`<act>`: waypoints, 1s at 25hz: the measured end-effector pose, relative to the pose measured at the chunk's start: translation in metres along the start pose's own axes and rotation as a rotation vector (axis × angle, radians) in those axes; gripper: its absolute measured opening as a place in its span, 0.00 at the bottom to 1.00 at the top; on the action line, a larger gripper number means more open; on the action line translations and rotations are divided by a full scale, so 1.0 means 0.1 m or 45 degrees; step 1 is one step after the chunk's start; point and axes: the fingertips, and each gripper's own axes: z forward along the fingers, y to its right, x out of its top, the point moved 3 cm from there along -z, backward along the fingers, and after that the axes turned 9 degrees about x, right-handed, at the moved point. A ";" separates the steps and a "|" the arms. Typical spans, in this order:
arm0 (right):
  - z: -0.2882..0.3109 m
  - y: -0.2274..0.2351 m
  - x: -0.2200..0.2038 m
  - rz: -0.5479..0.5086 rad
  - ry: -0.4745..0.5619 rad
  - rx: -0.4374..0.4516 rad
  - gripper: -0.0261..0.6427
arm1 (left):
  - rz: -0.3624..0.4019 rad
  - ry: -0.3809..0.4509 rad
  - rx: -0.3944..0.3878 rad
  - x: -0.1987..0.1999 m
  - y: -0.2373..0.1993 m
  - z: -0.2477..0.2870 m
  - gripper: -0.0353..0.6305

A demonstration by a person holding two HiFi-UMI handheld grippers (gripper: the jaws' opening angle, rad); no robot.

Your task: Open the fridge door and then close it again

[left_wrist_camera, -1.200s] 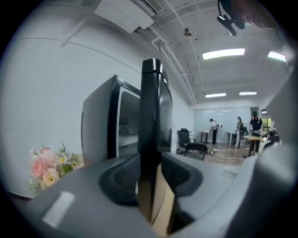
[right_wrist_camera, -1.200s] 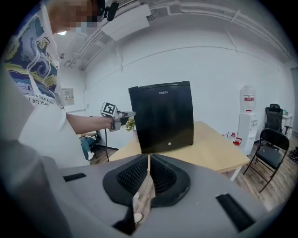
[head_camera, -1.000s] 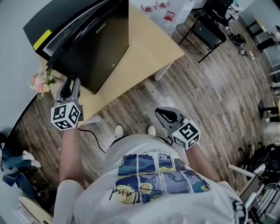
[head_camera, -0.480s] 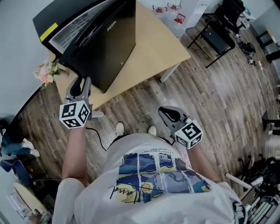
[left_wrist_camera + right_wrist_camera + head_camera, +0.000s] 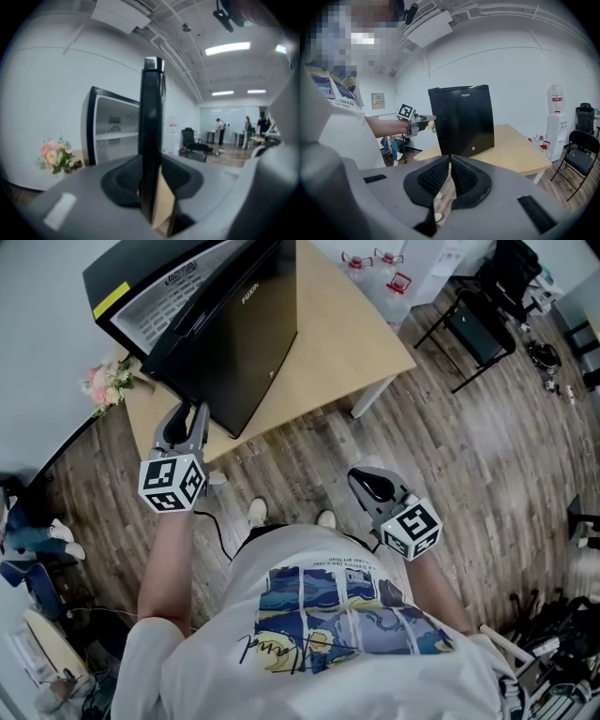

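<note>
Head view looks down; gripper views face fridge [image 5: 239,343]

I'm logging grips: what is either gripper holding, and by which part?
The left gripper straddles the fridge door's free side edge, jaws closing on it, not yet clamped. The right gripper holds nothing.

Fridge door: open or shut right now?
Open. The fridge door stands edge-on, with white interior shelves exposed beside it.
</note>
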 end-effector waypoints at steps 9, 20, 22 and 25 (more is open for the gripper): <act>-0.20 0.12 -0.07 -0.016 0.003 0.041 0.07 | -0.009 0.002 0.023 -0.02 0.31 -0.08 0.25; -0.48 0.25 -0.17 -0.019 -0.010 0.047 0.07 | -0.026 0.010 0.021 -0.02 0.69 -0.13 0.24; -0.52 0.25 -0.19 -0.018 -0.012 0.047 0.07 | -0.028 0.010 0.015 -0.02 0.76 -0.14 0.24; -0.57 0.27 -0.21 -0.021 -0.008 0.044 0.07 | -0.028 0.009 0.004 -0.03 0.87 -0.15 0.24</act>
